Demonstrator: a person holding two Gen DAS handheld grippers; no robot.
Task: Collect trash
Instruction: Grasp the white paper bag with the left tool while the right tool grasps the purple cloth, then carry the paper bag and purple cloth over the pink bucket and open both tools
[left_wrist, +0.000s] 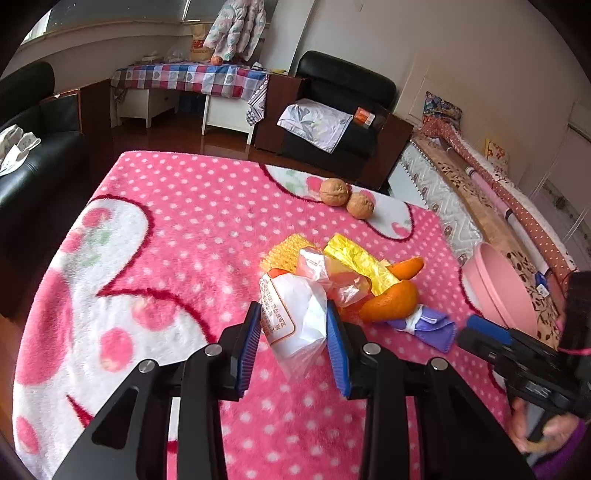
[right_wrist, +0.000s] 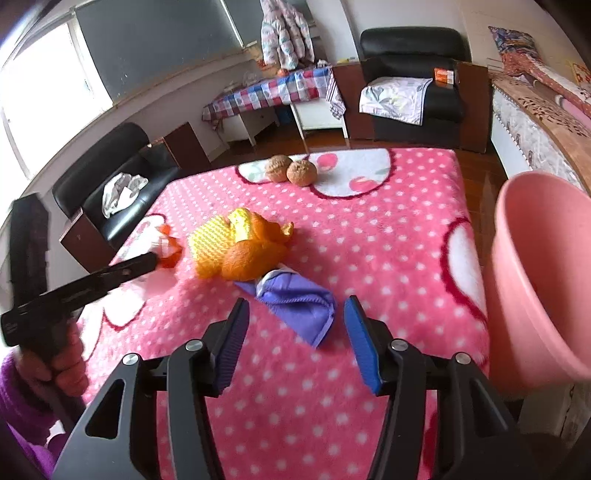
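Pink polka-dot blanket (left_wrist: 166, 236) bearing a litter pile at centre; pink bin (right_wrist: 535, 280) at its right edge. Left gripper (left_wrist: 291, 314) clamped on the white plastic wrapper (left_wrist: 295, 317); right gripper (right_wrist: 293, 314) spread open, unladen, over the purple cloth (right_wrist: 299, 306). Orange peel (left_wrist: 391, 302) beside the cloth; two walnuts (left_wrist: 345, 197) well apart.

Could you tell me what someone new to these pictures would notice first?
The bright pink polka-dot blanket covering the table stands out at once, with a heap of trash at its middle: orange peel, a yellow wrapper and a purple cloth. The left gripper has its blue fingers around a white plastic wrapper. A pink bin stands at the table's right edge, and two walnuts lie at the far side.
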